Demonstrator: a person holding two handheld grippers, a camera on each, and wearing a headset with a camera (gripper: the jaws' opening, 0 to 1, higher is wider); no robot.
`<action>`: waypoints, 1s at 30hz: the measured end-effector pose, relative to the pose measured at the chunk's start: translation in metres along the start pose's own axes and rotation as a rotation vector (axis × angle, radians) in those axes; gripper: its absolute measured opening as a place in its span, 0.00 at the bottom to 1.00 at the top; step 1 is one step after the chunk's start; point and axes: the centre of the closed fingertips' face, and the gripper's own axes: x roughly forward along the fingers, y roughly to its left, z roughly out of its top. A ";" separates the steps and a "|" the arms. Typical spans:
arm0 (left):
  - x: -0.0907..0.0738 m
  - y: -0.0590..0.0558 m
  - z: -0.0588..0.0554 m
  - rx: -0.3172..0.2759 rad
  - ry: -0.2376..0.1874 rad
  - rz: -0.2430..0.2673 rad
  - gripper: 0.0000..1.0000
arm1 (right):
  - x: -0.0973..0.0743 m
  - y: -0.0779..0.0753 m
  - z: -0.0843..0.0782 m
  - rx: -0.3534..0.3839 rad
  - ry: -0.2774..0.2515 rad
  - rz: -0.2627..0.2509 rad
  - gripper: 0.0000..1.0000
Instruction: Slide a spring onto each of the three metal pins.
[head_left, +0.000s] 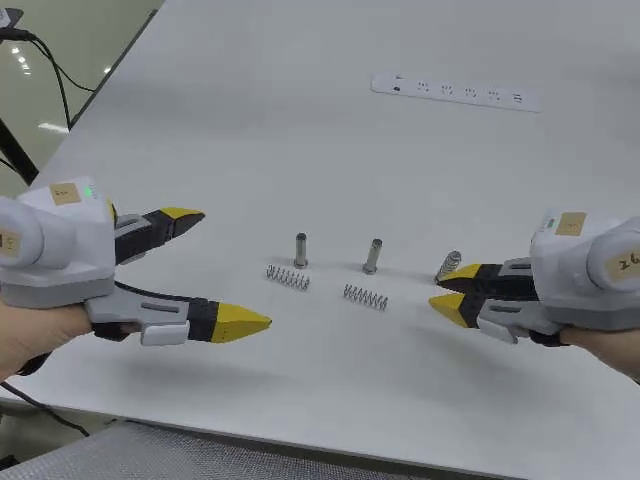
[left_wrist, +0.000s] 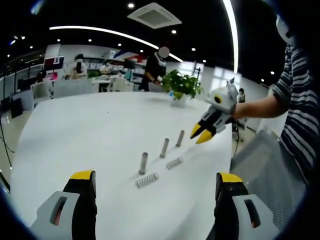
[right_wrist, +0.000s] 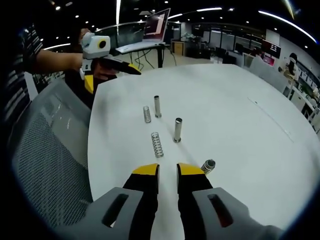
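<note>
Two loose springs, flat on the white table (head_left: 300, 120). Centre spring (head_left: 365, 297): below the middle pin (head_left: 373, 256), long axis across the frame, just left of my right gripper (head_left: 437, 291), narrow, empty. Left gripper (head_left: 232, 268): wide, empty, nearer the left spring (head_left: 288, 277).

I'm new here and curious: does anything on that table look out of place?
Only slightly: the right pin looks ribbed, apparently with coils round it, and seems to lean, unlike the left pin and middle pin, bare and upright. The lean may be lens distortion.
</note>
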 end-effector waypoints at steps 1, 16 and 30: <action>0.000 0.000 0.000 0.002 0.000 0.000 0.97 | 0.001 0.000 0.001 0.001 -0.002 0.002 0.11; -0.002 -0.005 -0.003 0.010 0.017 -0.008 0.97 | 0.031 0.021 0.029 -0.075 -0.002 0.067 0.12; -0.004 -0.004 -0.006 0.015 0.026 -0.004 0.96 | 0.062 0.021 0.010 -0.124 0.079 0.082 0.11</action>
